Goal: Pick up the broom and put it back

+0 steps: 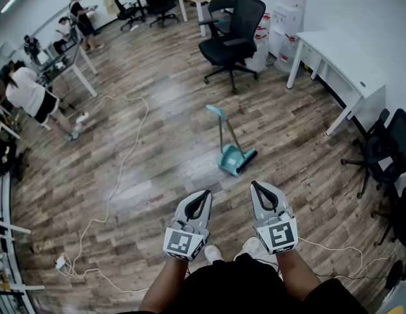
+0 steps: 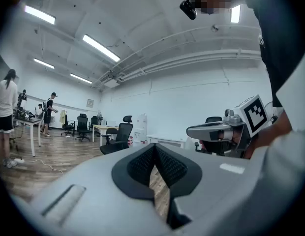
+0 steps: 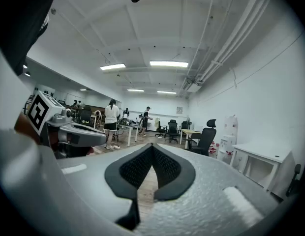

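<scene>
A teal broom and dustpan set (image 1: 233, 156) stands on the wood floor ahead of me, its long handle (image 1: 223, 128) leaning up and to the left, with dark bristles at its right side. My left gripper (image 1: 205, 193) and right gripper (image 1: 255, 185) are held level side by side, short of the set and not touching it. Both are shut with nothing between the jaws. In the left gripper view the ribbed black pads (image 2: 165, 163) meet at the tip, and the right gripper (image 2: 216, 129) shows beside it. In the right gripper view the pads (image 3: 165, 166) also meet. The broom appears in neither gripper view.
A black office chair (image 1: 232, 34) stands beyond the broom. A white desk (image 1: 340, 70) runs along the right wall, with black chairs (image 1: 386, 149) nearer. A white cable (image 1: 124, 156) snakes over the floor at left to a power strip (image 1: 61, 261). People (image 1: 29, 93) work at desks far left.
</scene>
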`<move>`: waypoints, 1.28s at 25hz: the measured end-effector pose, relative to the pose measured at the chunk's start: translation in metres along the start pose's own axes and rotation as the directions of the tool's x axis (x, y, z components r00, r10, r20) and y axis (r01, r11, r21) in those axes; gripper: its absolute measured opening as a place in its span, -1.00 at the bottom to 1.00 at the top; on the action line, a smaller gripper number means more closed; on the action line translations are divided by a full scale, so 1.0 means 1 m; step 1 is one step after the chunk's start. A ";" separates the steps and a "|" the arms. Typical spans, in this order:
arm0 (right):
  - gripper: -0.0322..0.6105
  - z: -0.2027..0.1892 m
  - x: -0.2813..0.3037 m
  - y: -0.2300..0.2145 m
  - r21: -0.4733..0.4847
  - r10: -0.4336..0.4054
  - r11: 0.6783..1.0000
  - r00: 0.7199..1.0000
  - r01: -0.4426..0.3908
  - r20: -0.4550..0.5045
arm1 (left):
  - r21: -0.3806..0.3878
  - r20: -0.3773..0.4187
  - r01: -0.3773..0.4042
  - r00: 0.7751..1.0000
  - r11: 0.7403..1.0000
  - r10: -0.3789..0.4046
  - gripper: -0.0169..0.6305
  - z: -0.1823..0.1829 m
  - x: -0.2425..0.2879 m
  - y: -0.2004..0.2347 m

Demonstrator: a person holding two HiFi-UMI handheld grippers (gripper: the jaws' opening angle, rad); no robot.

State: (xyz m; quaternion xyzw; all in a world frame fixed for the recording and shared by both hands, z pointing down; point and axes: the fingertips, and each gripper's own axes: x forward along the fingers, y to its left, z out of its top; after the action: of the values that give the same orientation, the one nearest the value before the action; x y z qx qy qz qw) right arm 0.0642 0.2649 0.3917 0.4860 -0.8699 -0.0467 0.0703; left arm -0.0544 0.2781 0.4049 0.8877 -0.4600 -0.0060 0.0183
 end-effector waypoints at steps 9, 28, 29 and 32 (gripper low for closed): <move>-0.89 -0.001 -0.005 0.010 0.006 -0.018 1.000 1.000 0.018 0.005 | -0.027 -0.029 0.009 1.000 1.000 -0.010 -0.89 -0.016 -0.010 0.002; -0.89 -0.004 0.004 0.009 0.016 -0.061 0.998 0.998 0.061 -0.018 | -0.041 -0.020 0.074 0.997 0.996 -0.075 -0.89 -0.024 -0.003 0.008; -0.89 -0.004 0.008 0.006 0.017 -0.057 0.998 0.998 0.057 -0.011 | -0.035 -0.015 0.073 0.997 0.997 -0.074 -0.89 -0.021 0.001 0.010; -0.89 -0.007 0.018 -0.008 0.030 -0.051 0.998 0.999 0.051 -0.004 | -0.013 -0.018 0.066 0.998 0.998 -0.066 -0.89 -0.021 0.016 0.015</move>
State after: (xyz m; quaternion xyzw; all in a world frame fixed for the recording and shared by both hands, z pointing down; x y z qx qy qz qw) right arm 0.0628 0.2452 0.3986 0.5090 -0.8577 -0.0344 0.0630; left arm -0.0562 0.2569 0.4269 0.9023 -0.4302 -0.0015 0.0278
